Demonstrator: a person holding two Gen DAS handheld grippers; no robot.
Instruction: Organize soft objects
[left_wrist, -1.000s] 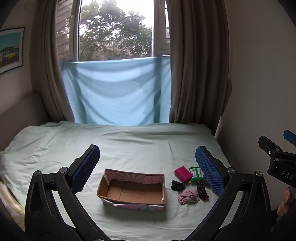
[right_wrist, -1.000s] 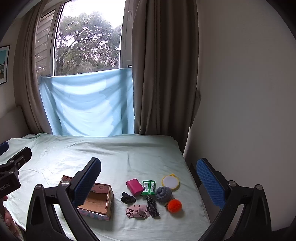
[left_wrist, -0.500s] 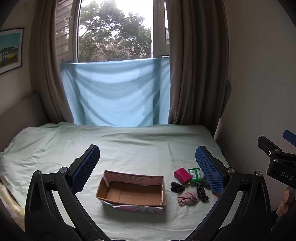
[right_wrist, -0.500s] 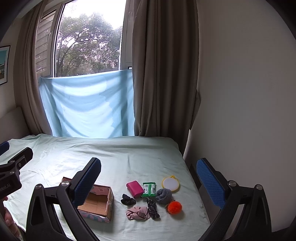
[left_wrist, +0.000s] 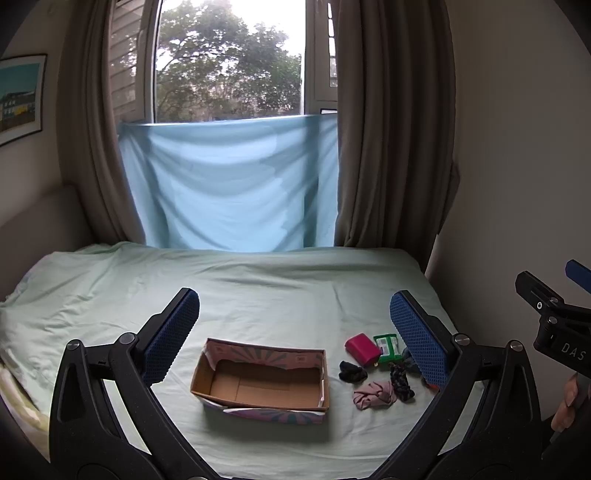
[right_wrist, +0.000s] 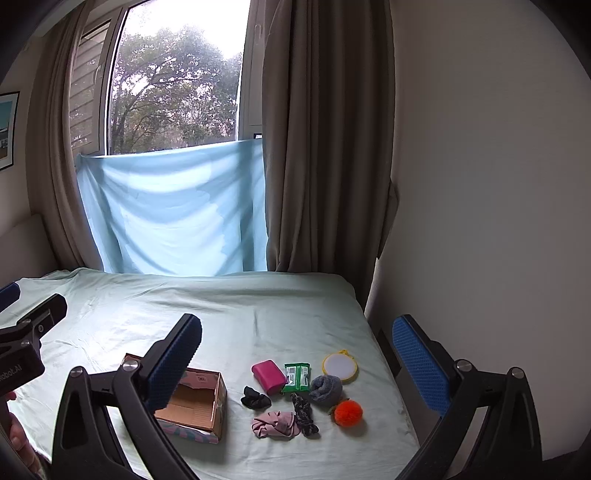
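You hold the left gripper (left_wrist: 294, 332) and right gripper (right_wrist: 297, 354) spread wide and empty above the bed, seemingly framing the empty cardboard box (left_wrist: 262, 380) at lower centre and the soft items (right_wrist: 295, 395) clustered just right, before any pick.

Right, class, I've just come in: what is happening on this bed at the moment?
A person holds two grippers above a bed, both open and empty: the left gripper and the right gripper. The cardboard box is empty. Beside it lie small items, untouched: a pink pouch, an orange pompom, a grey rolled cloth and scrunchies. Sorting has not begun.
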